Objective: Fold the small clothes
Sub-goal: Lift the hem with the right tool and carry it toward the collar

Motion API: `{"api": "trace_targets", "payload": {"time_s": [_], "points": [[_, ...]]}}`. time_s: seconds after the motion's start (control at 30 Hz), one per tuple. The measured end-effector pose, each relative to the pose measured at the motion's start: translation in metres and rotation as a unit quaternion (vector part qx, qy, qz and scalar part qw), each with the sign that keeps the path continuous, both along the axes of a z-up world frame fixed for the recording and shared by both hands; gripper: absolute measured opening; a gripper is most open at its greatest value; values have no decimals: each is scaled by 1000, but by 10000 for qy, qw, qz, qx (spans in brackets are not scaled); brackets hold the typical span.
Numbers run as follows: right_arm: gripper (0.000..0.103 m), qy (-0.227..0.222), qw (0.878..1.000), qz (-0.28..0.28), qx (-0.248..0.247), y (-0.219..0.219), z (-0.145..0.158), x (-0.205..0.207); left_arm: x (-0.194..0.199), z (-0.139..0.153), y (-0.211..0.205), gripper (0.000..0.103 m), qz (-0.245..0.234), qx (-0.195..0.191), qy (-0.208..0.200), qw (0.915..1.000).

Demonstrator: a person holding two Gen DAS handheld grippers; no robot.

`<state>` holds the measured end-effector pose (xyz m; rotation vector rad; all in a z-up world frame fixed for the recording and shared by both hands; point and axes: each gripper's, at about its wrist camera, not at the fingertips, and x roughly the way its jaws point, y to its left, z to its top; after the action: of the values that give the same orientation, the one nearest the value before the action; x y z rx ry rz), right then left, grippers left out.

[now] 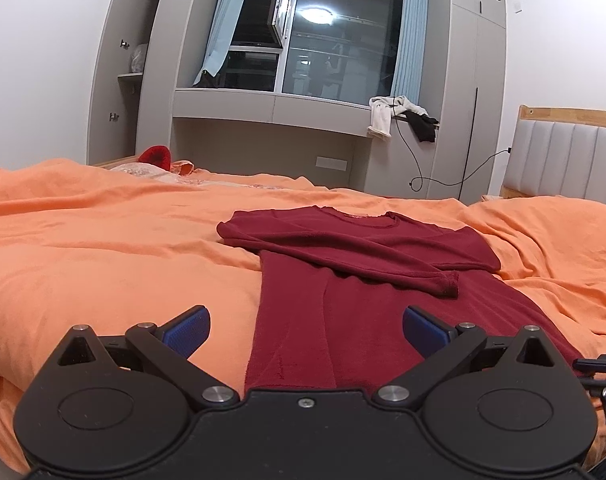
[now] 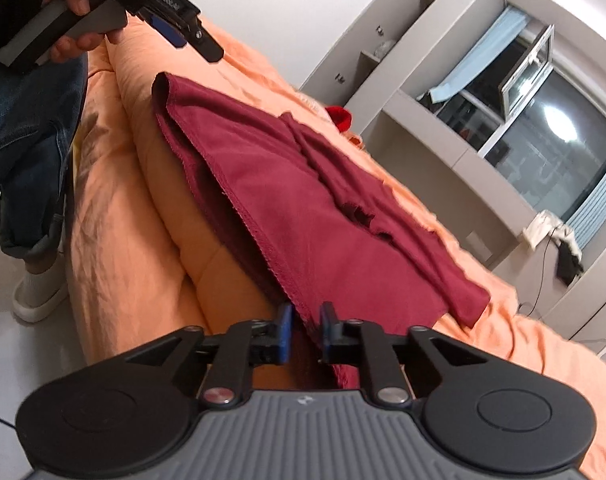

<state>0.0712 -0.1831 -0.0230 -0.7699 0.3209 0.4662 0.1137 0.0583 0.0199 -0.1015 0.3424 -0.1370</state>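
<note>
A dark red long-sleeved shirt lies flat on the orange bed cover, both sleeves folded across its chest and its hem toward me. My left gripper hovers open just above the hem's left part, its blue pads wide apart and holding nothing. In the right wrist view the shirt drapes over the bed's edge. There my right gripper is shut on the hem's near corner, the cloth pinched between its narrow-set blue pads. A hand holds the left gripper at the top left, above the hem's far corner.
The bed's padded headboard stands at the right. Grey wardrobes and a window ledge with draped clothes and a cable lie beyond the bed. A red item sits at the far edge. A jeans leg and slipper stand beside the bed.
</note>
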Motion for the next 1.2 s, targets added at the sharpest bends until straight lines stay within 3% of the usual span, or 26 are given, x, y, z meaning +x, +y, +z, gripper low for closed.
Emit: {"api": "trace_targets", "payload": {"time_s": [0.13,0.2,0.3,0.47,0.67,0.8,1.0,1.2], "points": [[18,-3,9998,-205,14,-6,-1,1,-1,0,1,102,31,-2,3,10000],[10,43,9997,-254,53,-9,0,1,-1,0,2,102,42,-15,14,10000],[7,100,9998,-184,-4,-9,3,-5,-1,-1,1,102,15,2,29,10000],[4,215,9996,-202,-3,-15,9,-9,-2,-2,-3,102,-246,116,38,9996],[7,297,9985,-450,81,-21,10,-4,0,-12,-25,102,-891,618,289,9937],[7,265,9983,-518,0,-17,5,2,0,-20,-38,102,-1016,1051,434,9883],[7,452,9977,-466,-168,-17,-3,2,-1,-23,-40,102,-1045,1193,504,9861],[7,338,9978,-540,-182,-13,-3,4,-2,-25,-40,102,-949,1246,553,9861]]}}
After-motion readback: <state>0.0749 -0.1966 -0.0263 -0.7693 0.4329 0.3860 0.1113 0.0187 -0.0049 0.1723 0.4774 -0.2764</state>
